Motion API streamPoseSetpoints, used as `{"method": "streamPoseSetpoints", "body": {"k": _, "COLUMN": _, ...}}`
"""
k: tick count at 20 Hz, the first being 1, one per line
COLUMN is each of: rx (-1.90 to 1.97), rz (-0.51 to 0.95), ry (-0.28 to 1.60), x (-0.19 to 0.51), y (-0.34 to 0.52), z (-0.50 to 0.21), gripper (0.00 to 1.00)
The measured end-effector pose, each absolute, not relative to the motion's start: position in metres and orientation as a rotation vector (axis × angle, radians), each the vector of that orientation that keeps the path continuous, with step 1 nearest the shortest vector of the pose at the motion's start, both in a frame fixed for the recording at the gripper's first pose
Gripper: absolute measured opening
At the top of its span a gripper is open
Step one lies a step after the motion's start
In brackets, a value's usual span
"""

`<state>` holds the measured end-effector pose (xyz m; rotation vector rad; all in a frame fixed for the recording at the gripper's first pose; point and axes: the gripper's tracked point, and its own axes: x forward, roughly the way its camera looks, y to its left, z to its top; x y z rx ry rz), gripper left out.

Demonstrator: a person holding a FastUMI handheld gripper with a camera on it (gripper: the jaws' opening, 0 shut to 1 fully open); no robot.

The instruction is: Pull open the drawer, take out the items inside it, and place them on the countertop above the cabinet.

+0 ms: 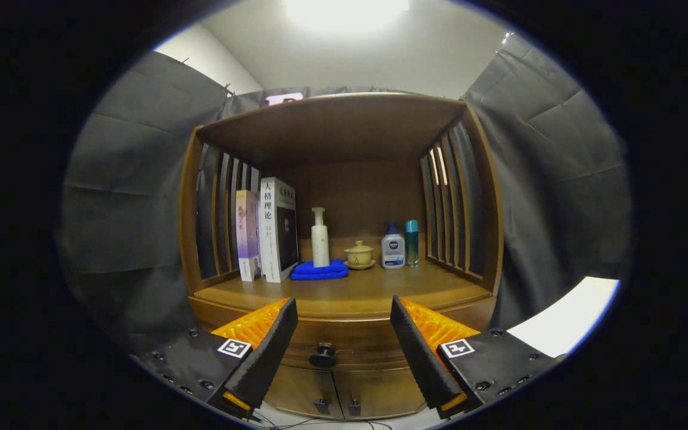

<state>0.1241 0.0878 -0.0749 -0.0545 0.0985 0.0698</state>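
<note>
A wooden cabinet stands ahead of me with a closed drawer (pixel 344 340) under its countertop (pixel 350 295). The drawer's dark round knob (pixel 323 356) lies between my fingers, a short way beyond them. My gripper (pixel 344 316) is open, with nothing between the fingers. Whatever lies inside the drawer is hidden.
On the countertop stand two upright books (pixel 266 230), a white pump bottle (pixel 319 239) on a folded blue cloth (pixel 320 270), a small lidded cup (pixel 359 255), a white bottle with blue cap (pixel 392 248) and a teal bottle (pixel 411 242). Slatted side walls and a top shelf enclose it. Two lower doors (pixel 338 394) sit beneath the drawer.
</note>
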Motion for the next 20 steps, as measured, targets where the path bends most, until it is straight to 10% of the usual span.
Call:
{"method": "streamPoseSetpoints", "body": {"k": 12, "rx": -0.058, "rz": 0.051, "ry": 0.24, "x": 0.167, "y": 0.11, "z": -0.166, "gripper": 0.92}}
{"method": "streamPoseSetpoints", "body": {"k": 20, "rx": -0.078, "rz": 0.047, "ry": 0.35, "x": 0.174, "y": 0.112, "z": -0.22, "gripper": 0.7}}
